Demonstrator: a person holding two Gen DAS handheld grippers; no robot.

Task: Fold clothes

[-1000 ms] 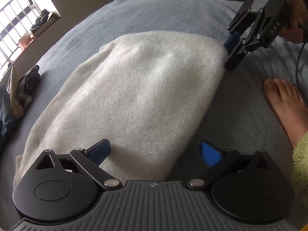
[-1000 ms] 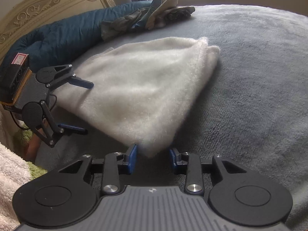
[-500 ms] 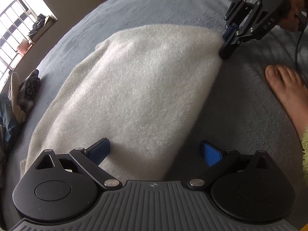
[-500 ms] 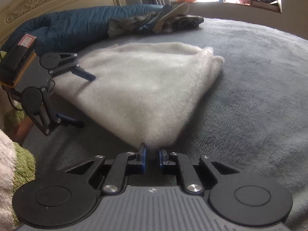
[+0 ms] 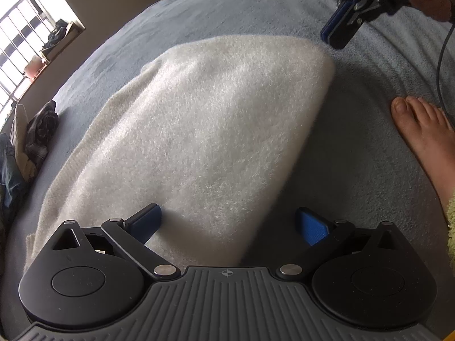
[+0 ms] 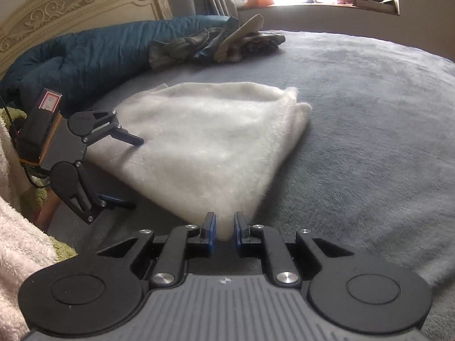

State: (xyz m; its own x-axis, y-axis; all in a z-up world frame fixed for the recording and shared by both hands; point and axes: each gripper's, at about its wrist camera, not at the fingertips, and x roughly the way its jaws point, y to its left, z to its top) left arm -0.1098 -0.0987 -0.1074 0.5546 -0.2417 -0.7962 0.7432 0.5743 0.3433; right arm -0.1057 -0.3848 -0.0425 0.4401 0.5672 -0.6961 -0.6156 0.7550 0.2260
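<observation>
1. the right gripper has its two fingers squeezed on the near corner of the fluffy white cloth.
2. the left gripper is spread wide. one finger rests on the cloth's near edge and the other is over the grey blanket.
3. the cloth lies flat in the middle of the blanket.
4. a bare foot is on the right.
5. far away lie a blue quilt and a pile of clothes.

Bare foot beside open blanket
</observation>
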